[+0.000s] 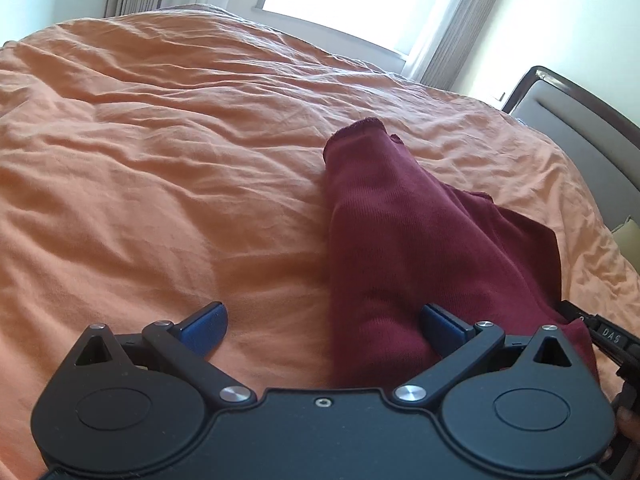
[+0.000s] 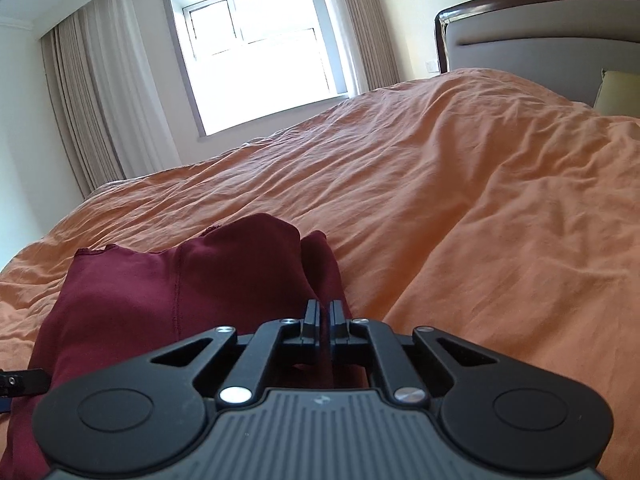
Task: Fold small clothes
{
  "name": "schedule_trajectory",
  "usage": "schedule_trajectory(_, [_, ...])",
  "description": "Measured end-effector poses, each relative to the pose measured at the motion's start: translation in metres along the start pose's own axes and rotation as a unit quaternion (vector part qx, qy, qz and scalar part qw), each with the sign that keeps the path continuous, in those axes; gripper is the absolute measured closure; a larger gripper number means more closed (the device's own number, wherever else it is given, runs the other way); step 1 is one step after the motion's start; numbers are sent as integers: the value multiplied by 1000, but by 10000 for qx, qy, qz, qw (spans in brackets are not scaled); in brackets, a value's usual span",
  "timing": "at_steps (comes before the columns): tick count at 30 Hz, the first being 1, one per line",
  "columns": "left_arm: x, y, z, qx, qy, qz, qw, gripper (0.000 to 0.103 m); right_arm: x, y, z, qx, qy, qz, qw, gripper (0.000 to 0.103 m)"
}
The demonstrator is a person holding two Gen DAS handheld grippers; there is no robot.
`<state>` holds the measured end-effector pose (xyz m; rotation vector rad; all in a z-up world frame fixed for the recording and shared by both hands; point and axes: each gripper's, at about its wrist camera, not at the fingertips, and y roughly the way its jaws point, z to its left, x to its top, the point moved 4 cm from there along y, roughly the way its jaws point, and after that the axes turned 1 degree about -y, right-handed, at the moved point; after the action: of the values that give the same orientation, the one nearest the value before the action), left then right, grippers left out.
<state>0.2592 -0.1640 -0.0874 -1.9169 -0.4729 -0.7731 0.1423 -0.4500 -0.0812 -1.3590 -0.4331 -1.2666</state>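
Left view: your left gripper (image 1: 322, 330) is spread wide and holds nothing, its right pad on the garment's (image 1: 404, 248) near edge; close now and you may pinch duvet (image 1: 160, 168) too. Right view: your right gripper (image 2: 324, 312) looks clenched on a garment (image 2: 192, 280) fold (grip depth unclear), so a tug could slip it; open duvet (image 2: 480, 208) lies rightward.

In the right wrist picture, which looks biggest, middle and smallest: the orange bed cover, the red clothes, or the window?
Largest to smallest, as they look:
1. Orange bed cover
2. Red clothes
3. Window

The clothes and window look close in size, and the clothes sit much nearer the camera, so that pair is unsure.
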Motion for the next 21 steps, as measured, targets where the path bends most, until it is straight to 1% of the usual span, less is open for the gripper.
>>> schedule_trajectory(2, [1,0,-1,8,5,-5,10000,0,0,-3,-2,28,81,-9,10000,98])
schedule_trajectory(3, [0,0,0,4,-1,0,10000,0,1,-4,-3,45,134,-32,9999,94])
schedule_trajectory(5, [2,-1,0,2,-26,40,10000,0,4,-8,-6,107,222,-87,9997,77])
schedule_trajectory(6, [3,-1,0,1,-45,58,10000,0,5,-9,-7,148,271,-98,9995,55])
schedule_trajectory(7, [4,-1,-1,-2,-61,75,10000,0,7,-9,-9,215,355,-109,9991,41])
schedule_trajectory(9, [4,-1,0,-7,-63,93,9999,0,9,-7,-14,376,578,-71,9976,36])
schedule_trajectory(12, [3,0,0,9,-28,69,10000,0,7,3,-17,620,906,174,9938,25])
schedule_trajectory(14, [2,1,0,27,0,60,10000,0,3,8,-15,724,1067,275,9913,25])
schedule_trajectory(16, [2,1,-1,35,10,58,10000,0,-2,10,-9,842,1095,318,9899,26])
schedule_trajectory(21, [1,1,-2,85,44,49,9999,0,-15,8,8,753,739,183,9942,26])
